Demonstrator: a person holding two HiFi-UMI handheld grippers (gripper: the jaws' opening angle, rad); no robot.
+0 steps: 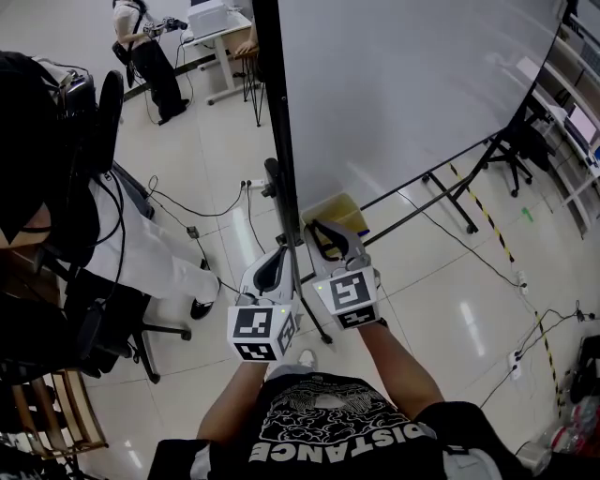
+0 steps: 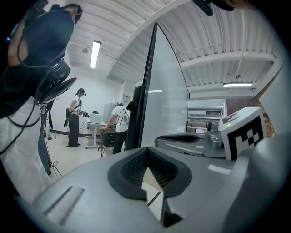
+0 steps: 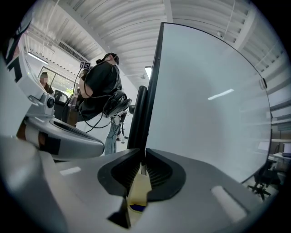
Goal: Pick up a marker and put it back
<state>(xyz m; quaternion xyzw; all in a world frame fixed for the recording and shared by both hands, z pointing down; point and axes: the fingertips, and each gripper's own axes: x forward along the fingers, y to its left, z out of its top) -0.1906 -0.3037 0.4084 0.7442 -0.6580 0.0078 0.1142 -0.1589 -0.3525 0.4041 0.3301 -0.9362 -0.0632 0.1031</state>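
A person stands close to the left edge of a large whiteboard [image 1: 412, 84] on a wheeled stand, holding a pair of tongs in each hand. Both tongs point away from the person toward the board's black side post [image 1: 278, 112].

The left gripper [image 1: 280, 251] sits just left of the post. In the left gripper view its jaws are closed: the ribbed black pads touch at the far tip, and only a small triangular gap nearer the camera shows bare floor. It holds nothing.

The right gripper [image 1: 317, 228] is just beside it, near the foot of the post, right of the left one and slightly farther out. In the right gripper view its jaws are drawn in to a thin slit. A pale sliver shows in that slit, too small to identify. Through the wider gap behind the tips shows a yellow box [image 1: 342, 208] lying on the floor under the board.

I cannot make out the marker in any view.

Far off to the left, another person [image 1: 150, 56] stands by a white table [image 1: 217, 28].
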